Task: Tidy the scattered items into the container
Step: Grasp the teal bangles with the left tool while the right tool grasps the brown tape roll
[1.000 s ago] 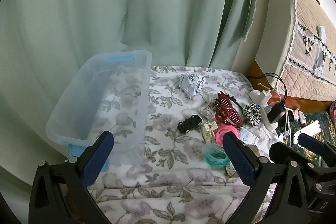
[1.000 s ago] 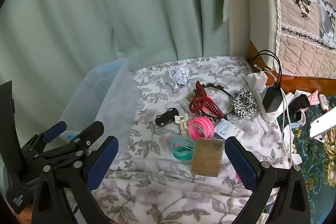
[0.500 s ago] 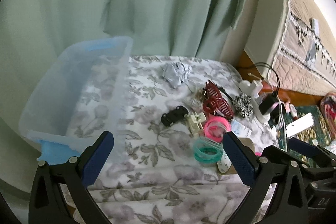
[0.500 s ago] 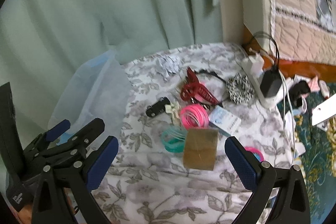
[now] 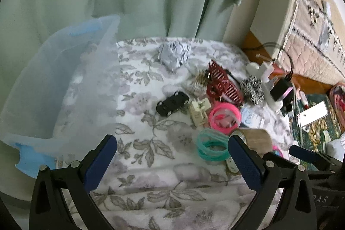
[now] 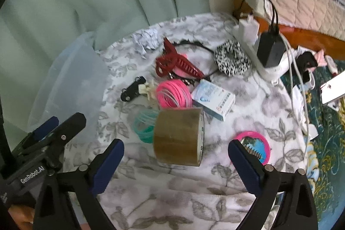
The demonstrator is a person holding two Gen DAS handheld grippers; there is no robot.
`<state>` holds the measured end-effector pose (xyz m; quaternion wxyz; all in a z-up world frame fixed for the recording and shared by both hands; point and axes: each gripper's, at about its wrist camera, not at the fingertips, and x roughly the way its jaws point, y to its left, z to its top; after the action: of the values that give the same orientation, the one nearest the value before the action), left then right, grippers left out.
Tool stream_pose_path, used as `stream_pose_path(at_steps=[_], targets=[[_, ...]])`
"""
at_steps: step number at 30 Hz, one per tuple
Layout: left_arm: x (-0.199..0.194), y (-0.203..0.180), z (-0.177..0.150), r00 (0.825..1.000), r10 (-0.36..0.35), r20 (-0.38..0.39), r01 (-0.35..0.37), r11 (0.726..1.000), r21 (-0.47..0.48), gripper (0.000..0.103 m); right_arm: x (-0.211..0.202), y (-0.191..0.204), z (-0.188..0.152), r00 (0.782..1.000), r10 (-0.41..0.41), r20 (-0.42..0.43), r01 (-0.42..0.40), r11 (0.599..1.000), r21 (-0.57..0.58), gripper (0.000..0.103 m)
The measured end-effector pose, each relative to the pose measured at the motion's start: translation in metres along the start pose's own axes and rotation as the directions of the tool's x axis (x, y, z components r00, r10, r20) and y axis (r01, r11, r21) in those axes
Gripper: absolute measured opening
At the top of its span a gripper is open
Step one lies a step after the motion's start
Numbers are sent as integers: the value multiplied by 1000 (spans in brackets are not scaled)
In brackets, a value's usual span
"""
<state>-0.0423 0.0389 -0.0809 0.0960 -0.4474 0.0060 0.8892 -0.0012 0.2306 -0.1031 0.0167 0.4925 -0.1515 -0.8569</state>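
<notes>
Right tool (image 6: 175,162): jaws wide, closing, holding nothing; roll of brown tape (image 6: 179,136) just ahead between its fingers, untouched.
Left tool (image 5: 172,156): jaws wide, holding nothing.
Container (image 5: 54,87): clear bin ahead-left of the left tool.
Scattered items: teal bands (image 5: 212,147), pink bands (image 5: 224,114), black toy car (image 5: 172,102) ahead-right on the floral cloth (image 5: 151,165).

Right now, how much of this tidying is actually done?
Nothing yet: the clear container looks empty. The right gripper, closing, is lined up on the brown tape roll without touching it. The toy car, red hair claw and pink bands still wait.
</notes>
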Motion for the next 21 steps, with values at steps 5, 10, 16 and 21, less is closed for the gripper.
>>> stream_pose_path(at_steps=[5, 10, 16, 21], targets=[[11, -1, -1, 999, 0, -33, 1, 1000, 16, 102, 17, -10, 1, 999, 5, -40, -4, 1000, 26, 93], [17, 2, 1, 999, -12, -51, 13, 1000, 11, 102, 35, -11, -1, 996, 31, -82, -28, 999, 29, 90], [24, -3, 3, 997, -6, -72, 8, 1000, 28, 102, 57, -11, -2, 991, 45, -123, -40, 998, 42, 84], [34, -14, 1, 995, -16, -101, 22, 998, 58, 102, 61, -18, -1, 991, 61, -122, -53, 996, 67, 68]])
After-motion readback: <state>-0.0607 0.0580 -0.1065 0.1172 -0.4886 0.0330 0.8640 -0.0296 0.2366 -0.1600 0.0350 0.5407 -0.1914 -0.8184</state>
